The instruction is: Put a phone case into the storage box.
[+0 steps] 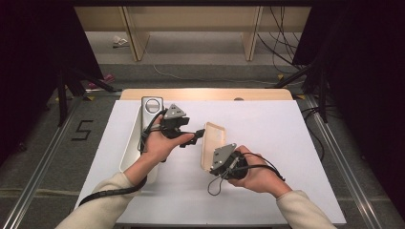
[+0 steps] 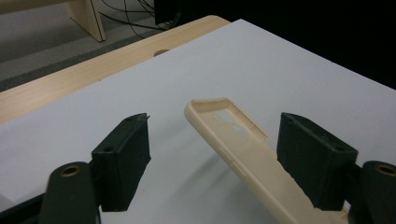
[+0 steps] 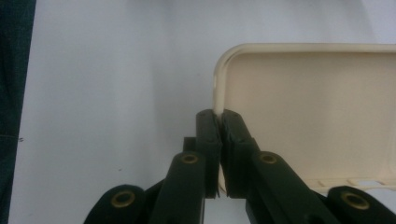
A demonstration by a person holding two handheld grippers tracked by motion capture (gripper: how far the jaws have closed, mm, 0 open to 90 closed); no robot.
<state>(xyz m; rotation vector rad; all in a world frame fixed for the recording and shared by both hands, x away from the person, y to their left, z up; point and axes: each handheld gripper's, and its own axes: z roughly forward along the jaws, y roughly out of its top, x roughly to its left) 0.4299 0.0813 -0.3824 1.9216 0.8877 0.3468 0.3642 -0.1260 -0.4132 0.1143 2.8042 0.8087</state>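
The right gripper [image 3: 219, 116] is pinching the side wall of the case [image 1: 213, 143], a cream phone shell, its jaws clamped tight on the thin rim near one corner. That edge grip is keeping the case tilted up off the desk [image 1: 286, 143], with its hollow side exposed, probably so the other tool can reach it.

The left gripper [image 2: 215, 158] is coming in at the far end of the case, by the camera cutout. Its jaws are standing open on either side of that end; one pad seems just beside the rim, but I cannot tell whether it is touching. Nothing is being squeezed there yet.

Left of the case, a phone [image 1: 152, 106] is lying in a white tray [image 1: 128, 157], likely waiting to be fitted into the case.
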